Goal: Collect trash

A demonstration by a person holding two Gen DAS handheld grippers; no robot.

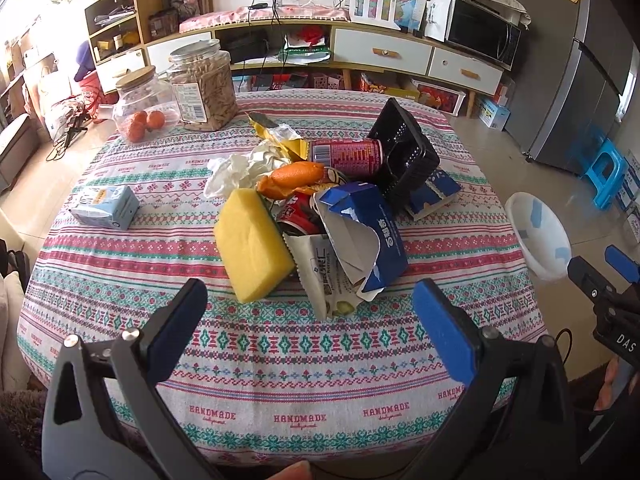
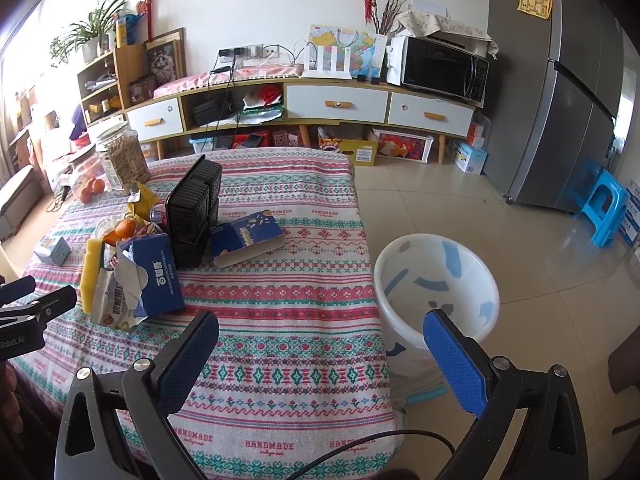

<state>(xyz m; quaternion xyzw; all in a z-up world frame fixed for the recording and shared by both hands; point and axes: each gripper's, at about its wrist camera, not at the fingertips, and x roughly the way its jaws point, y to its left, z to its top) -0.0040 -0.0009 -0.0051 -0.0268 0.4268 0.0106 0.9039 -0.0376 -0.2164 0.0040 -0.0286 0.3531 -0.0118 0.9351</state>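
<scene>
The left gripper (image 1: 308,312) stands wide, its blue-padded fingers (image 1: 442,328) spread and holding nothing, raised above the near edge of the tabletop (image 1: 280,364) and aimed at the trash heap in the middle. The right gripper (image 2: 320,350) is just as wide and empty, hanging over the tabletop's right edge with one finger above the patterned cloth and the other above the white bin (image 2: 436,276) that stands on the tiled floor just beside the table. The heap is a loose jumble: a yellow sponge block (image 1: 252,240), a torn blue carton (image 1: 364,220), a flattened snack wrapper (image 1: 324,276), orange peel (image 1: 296,176), crumpled white tissue (image 1: 236,168), a red can (image 1: 346,152) lying on its side, and a black ribbed plastic tray (image 1: 404,148) tilted up on edge against a second blue box (image 1: 432,196). A tissue pack (image 1: 106,206) lies apart to the left.
</scene>
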